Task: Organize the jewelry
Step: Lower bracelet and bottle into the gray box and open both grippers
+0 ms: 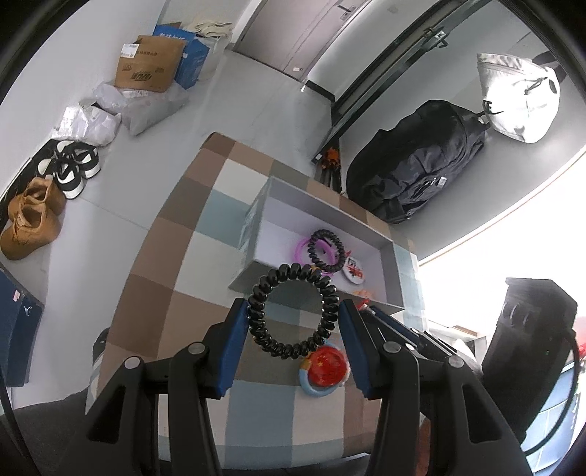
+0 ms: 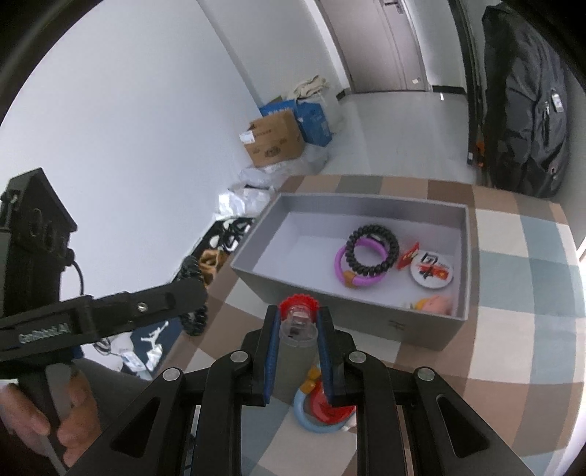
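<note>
Two Pieces In Hand, One On The Cloth

Several trinkets already lie in the grey box (image 2: 432, 331). Left gripper (image 1: 293, 329) grips a black coil band (image 1: 293, 311); right gripper (image 2: 297, 351) clamps a red-capped tube (image 2: 297, 344). A red-and-blue ring (image 1: 324, 369) waits on the checked cloth (image 1: 175, 256).

Home entryway: shoes (image 1: 69, 168), door (image 1: 293, 33)

Daylight floods my feeds from the right; in the left wrist view the window area (image 1: 468, 293) blows out to pure white. The white wall (image 2: 128, 128) reads evenly bright, and shadows stay soft. Fisheye curvature bends the checkered tabletop (image 1: 175, 293) and door frames, with dark vignetting at every corner. Close gripper parts look slightly soft.
</note>
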A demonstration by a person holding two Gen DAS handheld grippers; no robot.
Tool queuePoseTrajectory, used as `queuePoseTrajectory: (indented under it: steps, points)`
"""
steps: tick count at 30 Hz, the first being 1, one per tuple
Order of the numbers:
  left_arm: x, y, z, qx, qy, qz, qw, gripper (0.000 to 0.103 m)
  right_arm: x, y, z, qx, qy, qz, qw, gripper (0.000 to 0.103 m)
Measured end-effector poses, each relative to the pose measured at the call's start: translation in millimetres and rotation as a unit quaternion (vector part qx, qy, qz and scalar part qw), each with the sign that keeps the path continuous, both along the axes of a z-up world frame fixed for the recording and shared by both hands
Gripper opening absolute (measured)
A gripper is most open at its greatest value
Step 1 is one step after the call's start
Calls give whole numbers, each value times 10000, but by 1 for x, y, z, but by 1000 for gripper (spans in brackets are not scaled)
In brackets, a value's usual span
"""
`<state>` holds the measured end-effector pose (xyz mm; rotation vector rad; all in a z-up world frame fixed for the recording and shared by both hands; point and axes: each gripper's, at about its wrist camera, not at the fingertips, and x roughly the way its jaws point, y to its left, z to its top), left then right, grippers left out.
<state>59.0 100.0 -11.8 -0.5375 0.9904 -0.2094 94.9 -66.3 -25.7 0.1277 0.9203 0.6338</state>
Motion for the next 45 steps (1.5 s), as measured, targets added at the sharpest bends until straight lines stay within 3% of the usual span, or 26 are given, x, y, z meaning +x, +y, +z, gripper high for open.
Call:
queuePoseTrajectory:
  steps: [9,24,30,41,45]
  points:
    - [10,-19,11,-13,-270,-24,9996,45,1,-21,21,297,-190,-95,9993,19]
    - [46,-39,13,-5,-487,66,9988,45,40,-49,25,744,-106,-483,9960,19]
    - [56,-45,8,12,-411,21,9992,45,48,-51,27,740,-205,-483,9959,19]
    - [74,-53,0,-107,-110,-27,9999,45,65,-62,4,817,192,-677,9942,19]
    - [74,-58,-5,69,-39,-55,10000,45,66,-64,-1,833,295,-700,9936,19]
